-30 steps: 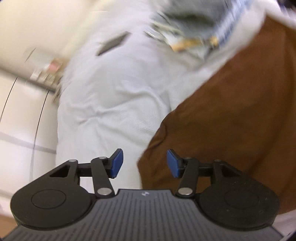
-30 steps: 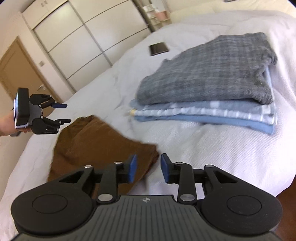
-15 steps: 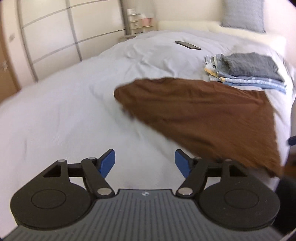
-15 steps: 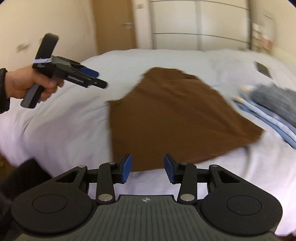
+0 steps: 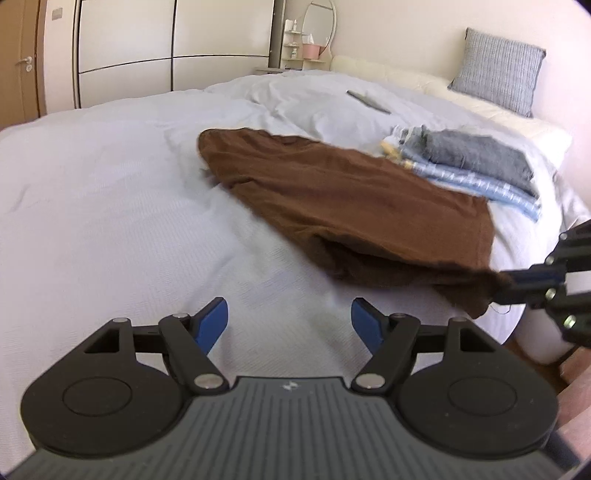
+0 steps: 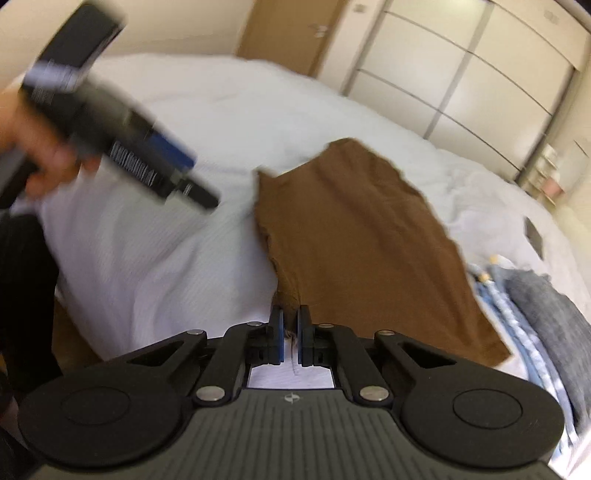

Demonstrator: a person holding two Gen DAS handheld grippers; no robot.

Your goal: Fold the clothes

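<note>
A brown garment (image 5: 351,199) lies spread on the white bed (image 5: 110,206); it also shows in the right wrist view (image 6: 362,240). My right gripper (image 6: 290,326) is shut on the garment's near corner at the bed's edge; it shows at the right of the left wrist view (image 5: 517,284), pinching that corner. My left gripper (image 5: 290,321) is open and empty, above bare bedding short of the garment. In the right wrist view it (image 6: 177,177) is blurred at upper left, held in a hand.
A stack of folded clothes (image 5: 476,162), grey on top of blue, sits on the bed right of the brown garment, also seen in the right wrist view (image 6: 539,314). A dark flat object (image 5: 367,100) lies farther back. A pillow (image 5: 498,81), wardrobe doors (image 5: 166,48) and a door (image 6: 291,33) stand behind.
My right gripper has closed on the brown garment's near corner; it was open before. My left gripper has swung back from the garment and opened wider, over the bare bedding.
</note>
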